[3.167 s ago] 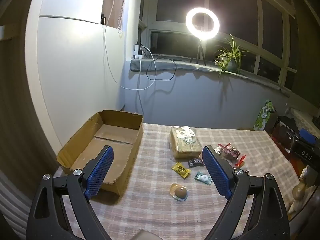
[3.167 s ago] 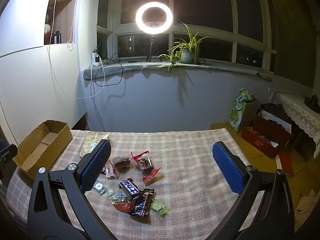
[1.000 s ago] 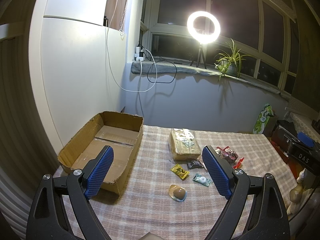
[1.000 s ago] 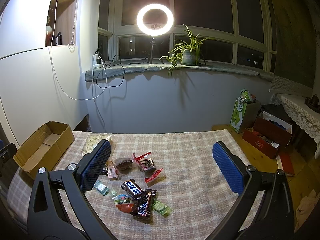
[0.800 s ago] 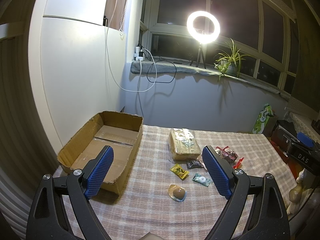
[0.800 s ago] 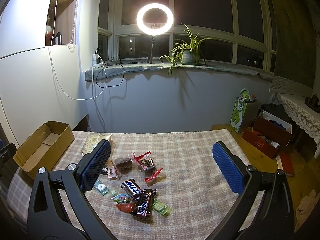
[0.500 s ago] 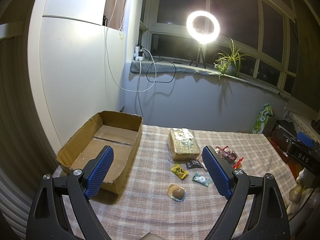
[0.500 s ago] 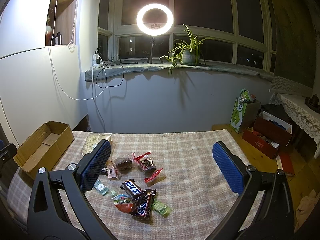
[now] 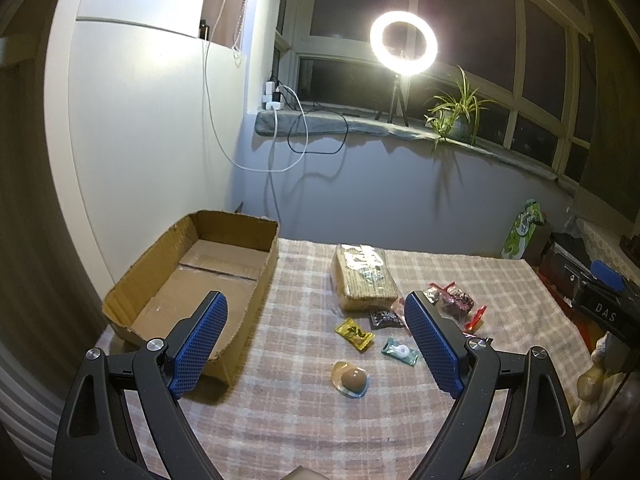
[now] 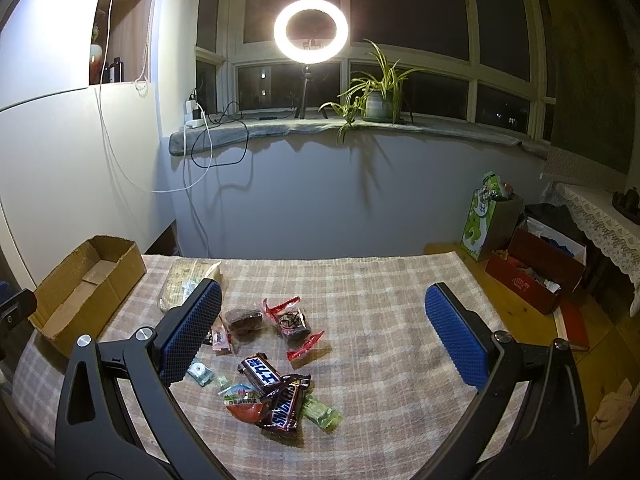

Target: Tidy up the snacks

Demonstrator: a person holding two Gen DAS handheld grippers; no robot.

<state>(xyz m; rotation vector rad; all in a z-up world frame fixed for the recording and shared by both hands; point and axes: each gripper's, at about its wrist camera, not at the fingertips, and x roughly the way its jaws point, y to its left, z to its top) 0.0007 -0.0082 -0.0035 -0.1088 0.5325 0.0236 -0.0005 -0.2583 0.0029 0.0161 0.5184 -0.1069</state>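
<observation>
An empty cardboard box [image 9: 208,276] [image 10: 86,280] stands at the table's left end. To its right lies a large clear pack of biscuits [image 9: 362,278] [image 10: 184,280]. Small snacks lie scattered in front: a yellow packet [image 9: 354,333], a teal candy [image 9: 399,351] [image 10: 199,372], a round brown sweet in clear wrap [image 9: 352,379], Snickers bars [image 10: 272,390], a red-wrapped sweet [image 10: 290,320]. My left gripper [image 9: 316,340] hangs open above the table between box and snacks. My right gripper [image 10: 320,336] is open too, over the snack pile. Both hold nothing.
The table wears a checked cloth [image 10: 380,300]. Behind it a windowsill carries a ring light [image 10: 311,31], a potted plant [image 10: 376,96] and cables. On the floor at right stand a green gift bag [image 10: 486,216] and a red box [image 10: 536,272].
Both views have shifted only slightly since 3.2 s ago; over the last second nothing has visibly moved. Both grippers stay open.
</observation>
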